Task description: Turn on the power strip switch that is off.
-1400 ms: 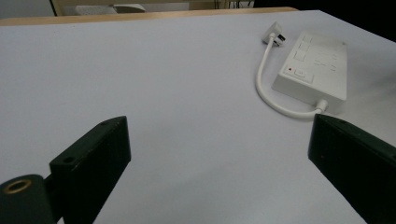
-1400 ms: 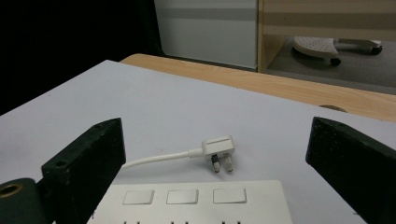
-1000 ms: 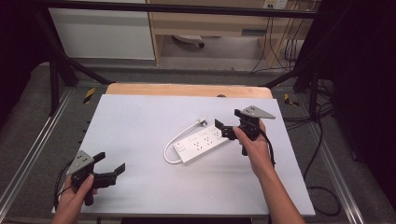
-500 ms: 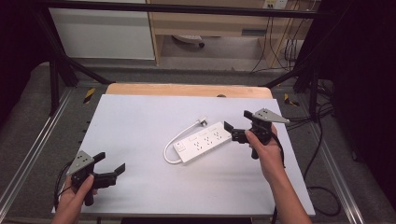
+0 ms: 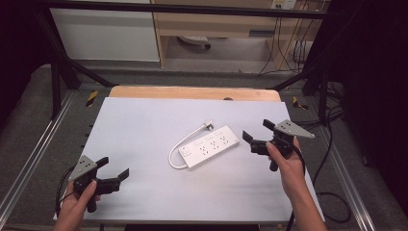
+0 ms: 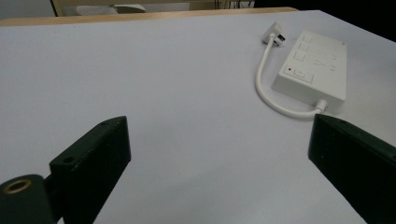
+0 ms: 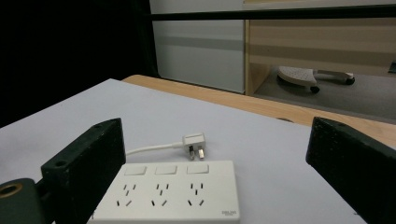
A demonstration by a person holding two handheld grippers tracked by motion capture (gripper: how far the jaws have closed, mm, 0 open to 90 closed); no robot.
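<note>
A white power strip lies flat mid-table, its short white cable looping round to a plug lying beside it. My right gripper hovers just right of the strip's end, open, touching nothing. In the right gripper view the strip and plug lie between and beyond the wide-apart jaws. My left gripper stands open near the table's front left corner, far from the strip. The left gripper view has the strip and plug at upper right.
The pale table sheet rests on a wooden top that shows along the far edge. Metal frame rails run down both sides. Cables hang off the right side, and a cabinet stands beyond the table.
My right gripper has drawn back to the right, away from the strip's end, staying open. The strip and the left gripper have not moved.
</note>
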